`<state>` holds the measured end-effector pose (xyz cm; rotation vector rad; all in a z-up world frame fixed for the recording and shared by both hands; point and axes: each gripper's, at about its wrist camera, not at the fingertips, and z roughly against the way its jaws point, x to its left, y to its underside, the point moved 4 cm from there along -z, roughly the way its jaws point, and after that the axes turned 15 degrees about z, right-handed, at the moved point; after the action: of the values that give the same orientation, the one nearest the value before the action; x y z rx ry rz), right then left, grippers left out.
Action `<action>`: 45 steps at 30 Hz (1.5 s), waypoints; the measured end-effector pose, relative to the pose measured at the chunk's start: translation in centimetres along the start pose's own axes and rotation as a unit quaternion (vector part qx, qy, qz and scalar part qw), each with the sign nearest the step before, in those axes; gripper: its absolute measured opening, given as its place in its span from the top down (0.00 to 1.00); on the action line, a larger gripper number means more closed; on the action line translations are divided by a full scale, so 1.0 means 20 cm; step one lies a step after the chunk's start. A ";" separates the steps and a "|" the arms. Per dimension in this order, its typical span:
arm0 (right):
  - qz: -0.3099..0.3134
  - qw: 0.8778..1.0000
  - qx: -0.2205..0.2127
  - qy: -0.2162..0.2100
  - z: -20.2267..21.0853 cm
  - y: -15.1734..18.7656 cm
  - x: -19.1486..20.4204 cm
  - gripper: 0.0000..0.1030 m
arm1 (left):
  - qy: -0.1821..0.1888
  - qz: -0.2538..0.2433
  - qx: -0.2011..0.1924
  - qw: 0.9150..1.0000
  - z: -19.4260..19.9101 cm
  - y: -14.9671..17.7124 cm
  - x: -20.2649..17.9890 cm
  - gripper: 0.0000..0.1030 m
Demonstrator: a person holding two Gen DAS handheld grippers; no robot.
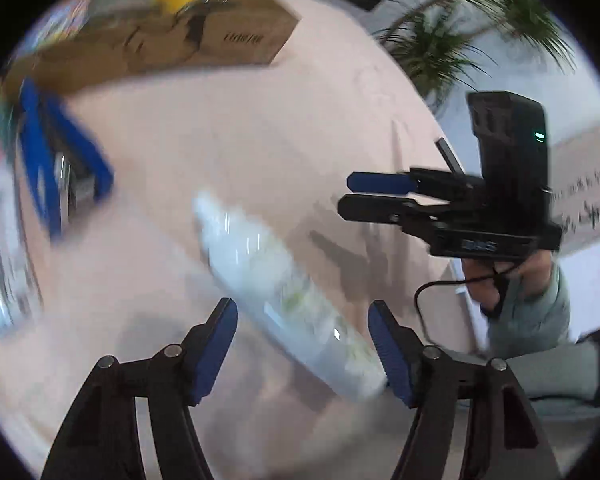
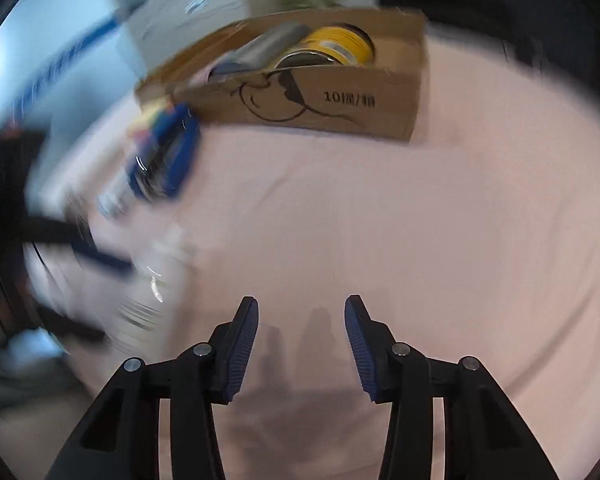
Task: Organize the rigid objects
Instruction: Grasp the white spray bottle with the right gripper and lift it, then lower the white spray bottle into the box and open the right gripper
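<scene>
A clear plastic bottle (image 1: 284, 292) lies on the pink tablecloth (image 1: 240, 140), blurred by motion. My left gripper (image 1: 302, 320) is open, its blue pads on either side of the bottle's lower end; I cannot tell if they touch it. My right gripper (image 2: 300, 320) is open and empty above bare cloth; it also shows in the left wrist view (image 1: 352, 194), to the right of the bottle. The bottle shows blurred at the left in the right wrist view (image 2: 156, 276). A cardboard box (image 2: 300, 92) at the back holds a yellow can (image 2: 336, 48) and a grey object (image 2: 268, 46).
A blue-framed object (image 1: 56, 160) lies left of the bottle, near the box; it also shows in the right wrist view (image 2: 168, 156). More packages sit at the far left (image 1: 0, 272). A potted palm (image 1: 460, 32) stands beyond the table's right edge.
</scene>
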<state>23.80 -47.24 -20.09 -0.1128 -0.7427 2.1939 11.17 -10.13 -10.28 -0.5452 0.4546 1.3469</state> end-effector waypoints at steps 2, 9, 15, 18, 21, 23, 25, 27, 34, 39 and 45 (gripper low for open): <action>-0.027 0.999 -0.004 -0.039 0.01 0.03 0.05 0.57 | -0.006 0.040 0.017 0.999 -0.05 0.07 0.02 0.35; -0.027 0.991 0.040 -0.122 -0.18 -0.03 0.25 0.57 | 0.029 0.104 0.054 0.993 -0.22 0.15 0.01 0.36; 0.007 0.993 0.053 -0.106 -0.27 -0.07 0.35 0.59 | 0.021 0.106 0.033 0.994 -0.27 0.14 -0.03 0.46; -0.008 0.995 0.015 -0.097 -0.18 -0.10 0.33 0.59 | 0.005 0.099 -0.003 0.995 -0.23 0.11 -0.03 0.56; -0.046 0.993 -0.055 -0.098 -0.02 -0.18 0.23 0.60 | -0.014 0.072 -0.054 0.996 -0.14 0.01 -0.07 0.60; -0.059 0.989 -0.103 -0.089 0.11 -0.27 0.16 0.60 | -0.013 0.044 -0.079 0.996 -0.09 -0.10 -0.14 0.60; -0.059 0.987 -0.135 -0.070 0.19 -0.36 0.10 0.60 | -0.013 0.015 -0.100 0.995 -0.06 -0.27 -0.21 0.59; -0.061 0.984 -0.161 -0.050 0.27 -0.48 0.00 0.59 | -0.010 -0.005 -0.119 0.993 -0.04 -0.43 -0.25 0.60; -0.044 0.981 -0.191 -0.007 0.41 -0.98 -0.38 0.60 | 0.017 -0.016 -0.145 0.989 0.00 -1.02 -0.30 0.60; -0.029 0.987 -0.157 -0.002 0.27 -1.26 -0.66 0.60 | 0.022 0.025 -0.124 0.992 -0.06 -1.27 -0.20 0.60; -0.044 0.995 -0.088 0.034 -0.03 -1.26 -0.87 0.59 | 0.012 0.052 -0.084 0.995 -0.19 -1.30 -0.12 0.77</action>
<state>52.57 -46.63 -9.55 -0.2371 -0.8850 2.0285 36.41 -17.80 -9.01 -0.6839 0.3958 1.4877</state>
